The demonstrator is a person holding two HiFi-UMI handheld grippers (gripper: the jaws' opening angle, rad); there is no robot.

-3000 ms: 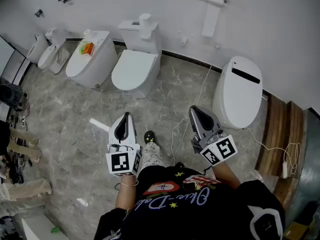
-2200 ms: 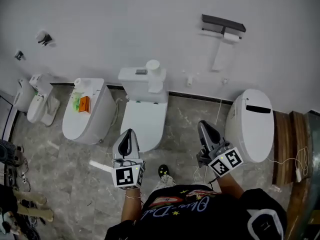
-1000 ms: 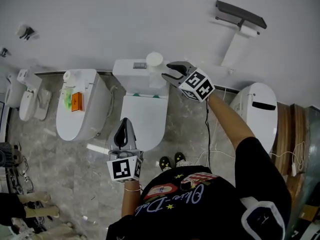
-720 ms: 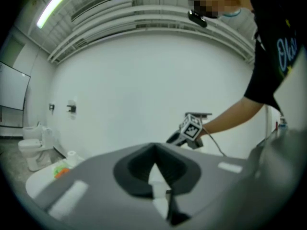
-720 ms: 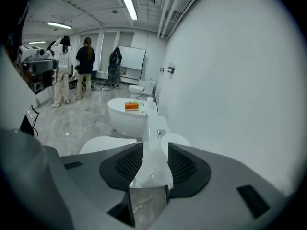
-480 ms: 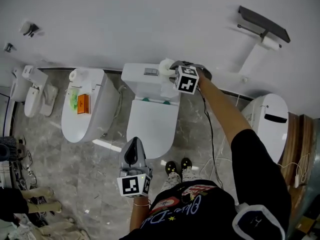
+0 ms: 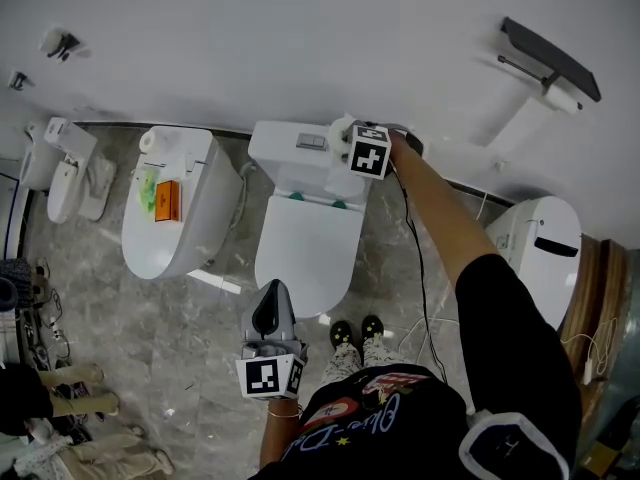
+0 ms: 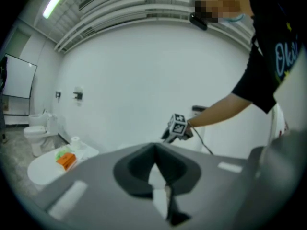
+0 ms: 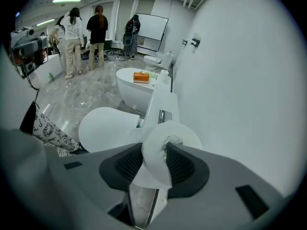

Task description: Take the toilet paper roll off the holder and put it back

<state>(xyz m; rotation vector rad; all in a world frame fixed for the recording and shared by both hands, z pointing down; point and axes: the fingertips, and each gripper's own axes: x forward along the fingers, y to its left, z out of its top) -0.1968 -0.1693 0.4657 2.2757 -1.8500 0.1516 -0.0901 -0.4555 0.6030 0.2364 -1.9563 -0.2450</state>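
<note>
- Right gripper view is showing the roll [image 9: 180, 132] standing on end on the tank [image 9: 162, 104], close against the wall [image 9: 240, 80]. That puts its open top face straight under the tool.
- The right gripper [image 9: 156, 150] is pointing steeply down at it, which suits a roll sitting upright on a flat top.
- Its jaws are standing wide apart, straddling one side of the roll's wound paper. One jaw seems to be over the core hole and the other outside.
- As far as I can judge, the pads are flanking the paper and not yet clamping it.
- Taking the side of the roll rather than its full width probably makes sense, since the whole roll looks too broad for this opening.
- In the head view the roll is sitting at the right end of the tank, on the far side of the middle toilet [image 7: 305, 253].
- The holder [image 7: 552, 56] is hanging on the wall at the far right, well apart, with a paper strip [image 7: 522, 120] trailing from it. This roll is therefore off the holder and waiting to be picked up.
- The left gripper [image 8: 154, 150] is hanging low on the near side of the toilet, with its jaws pressed together on nothing. It is likely being kept clear while the right one works.
</note>
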